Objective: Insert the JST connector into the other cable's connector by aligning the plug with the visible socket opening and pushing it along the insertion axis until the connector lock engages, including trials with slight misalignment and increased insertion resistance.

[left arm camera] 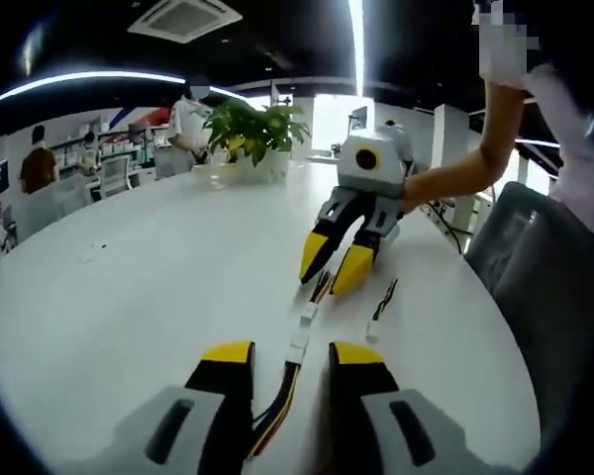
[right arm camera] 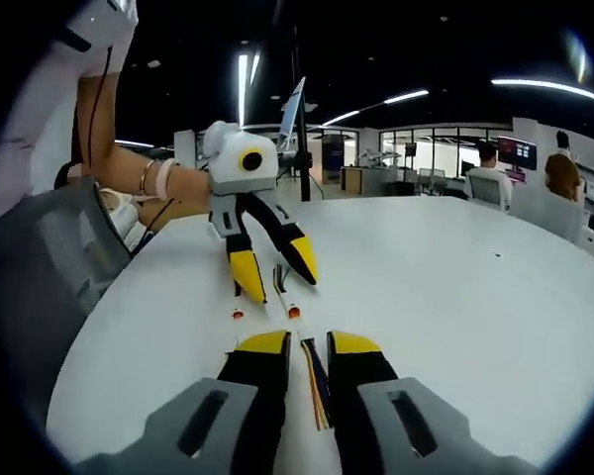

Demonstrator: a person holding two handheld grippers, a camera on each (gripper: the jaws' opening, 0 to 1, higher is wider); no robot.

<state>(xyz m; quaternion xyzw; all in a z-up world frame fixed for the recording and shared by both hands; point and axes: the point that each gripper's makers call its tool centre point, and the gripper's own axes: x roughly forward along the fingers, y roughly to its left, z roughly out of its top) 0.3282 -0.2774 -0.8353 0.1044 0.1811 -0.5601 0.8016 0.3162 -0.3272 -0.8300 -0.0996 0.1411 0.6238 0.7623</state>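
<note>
A wire bundle (left arm camera: 277, 401) lies on the white counter (left arm camera: 129, 297), running between the left tool's (left arm camera: 291, 354) part-open jaws; whether they grip it is unclear. The right tool (left arm camera: 337, 265), likewise parted, straddles another cable (right arm camera: 317, 381).

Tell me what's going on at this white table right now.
A person is working two handheld grippers on a white table. The left gripper has a multicoloured cable between its fingers, with a white connector lying ahead. The right gripper faces it, its own cable between its fingers. The connectors look not yet joined. A spare cable lies beside them.
</note>
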